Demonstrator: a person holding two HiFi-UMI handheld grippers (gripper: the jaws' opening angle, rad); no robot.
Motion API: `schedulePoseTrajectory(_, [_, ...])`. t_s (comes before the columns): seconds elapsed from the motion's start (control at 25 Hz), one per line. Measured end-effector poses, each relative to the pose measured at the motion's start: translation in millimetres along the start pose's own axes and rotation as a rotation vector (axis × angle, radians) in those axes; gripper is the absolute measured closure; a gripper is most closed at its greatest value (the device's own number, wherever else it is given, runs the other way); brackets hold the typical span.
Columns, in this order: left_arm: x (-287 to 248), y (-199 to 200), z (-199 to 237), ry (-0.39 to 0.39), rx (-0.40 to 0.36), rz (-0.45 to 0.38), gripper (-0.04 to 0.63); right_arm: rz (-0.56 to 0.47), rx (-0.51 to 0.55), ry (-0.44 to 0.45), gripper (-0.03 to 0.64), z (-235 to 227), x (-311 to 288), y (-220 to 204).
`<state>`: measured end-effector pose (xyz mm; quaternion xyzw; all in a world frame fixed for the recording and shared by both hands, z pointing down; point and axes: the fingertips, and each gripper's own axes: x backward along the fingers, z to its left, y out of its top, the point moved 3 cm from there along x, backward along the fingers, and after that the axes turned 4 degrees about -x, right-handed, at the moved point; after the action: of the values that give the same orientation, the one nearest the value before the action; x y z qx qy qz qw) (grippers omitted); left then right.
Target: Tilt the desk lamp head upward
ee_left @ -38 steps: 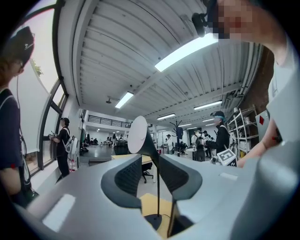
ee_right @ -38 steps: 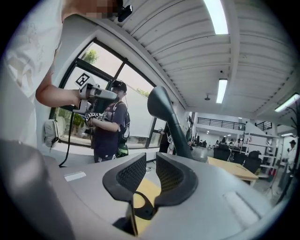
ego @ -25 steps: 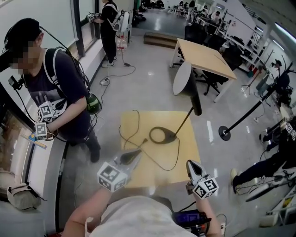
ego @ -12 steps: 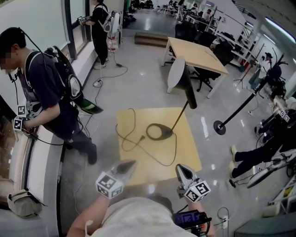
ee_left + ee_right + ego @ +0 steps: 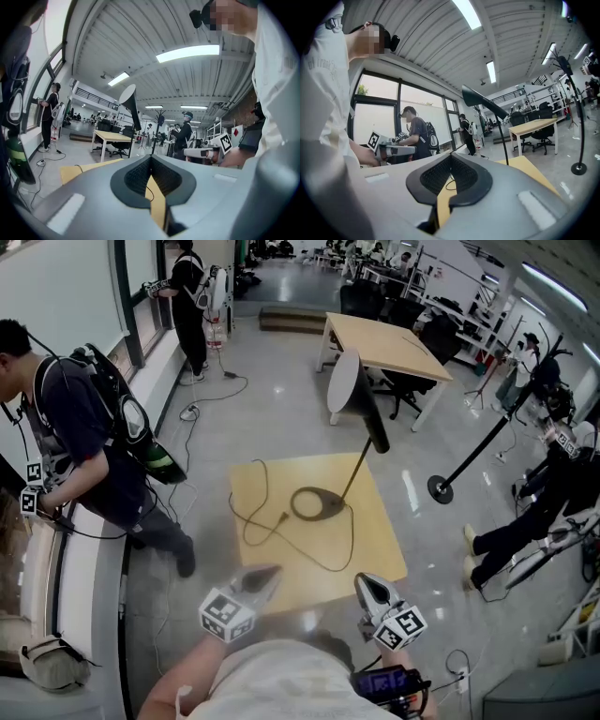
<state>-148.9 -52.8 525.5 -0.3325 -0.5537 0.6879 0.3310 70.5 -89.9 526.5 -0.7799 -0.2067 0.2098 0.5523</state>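
A black desk lamp stands on a small yellow table (image 5: 375, 549). Its round base (image 5: 317, 503) sits mid-table. A thin stem leans up to the long head (image 5: 364, 413), which tilts downward. Its cord (image 5: 253, 512) loops over the tabletop. My left gripper (image 5: 270, 571) hovers at the table's near edge, shut and empty. My right gripper (image 5: 362, 581) is beside it to the right, also shut and empty, well short of the lamp. In the left gripper view the lamp head (image 5: 130, 105) rises beyond the shut left gripper (image 5: 150, 165). The right gripper view shows the lamp head (image 5: 480, 101) above the shut right gripper (image 5: 450, 165).
A person with a backpack (image 5: 84, 437) stands at the left by the window ledge. A larger wooden desk (image 5: 394, 343) with office chairs is behind the lamp. A black pole on a round base (image 5: 441, 488) and a seated person (image 5: 534, 512) are to the right.
Both grippers have shifted a little along the table's near edge, the left one also sinking. They stay shut. The person at the left has moved further left.
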Motion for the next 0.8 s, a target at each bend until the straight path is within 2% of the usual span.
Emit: schedulePoseTrajectory(0.8, [-10.1, -0.4, -22.0, -0.033, -0.013, 0.005, 0.594, -0.027, 0.023, -0.011, 0.603, 3.2, 22.3, 3.7])
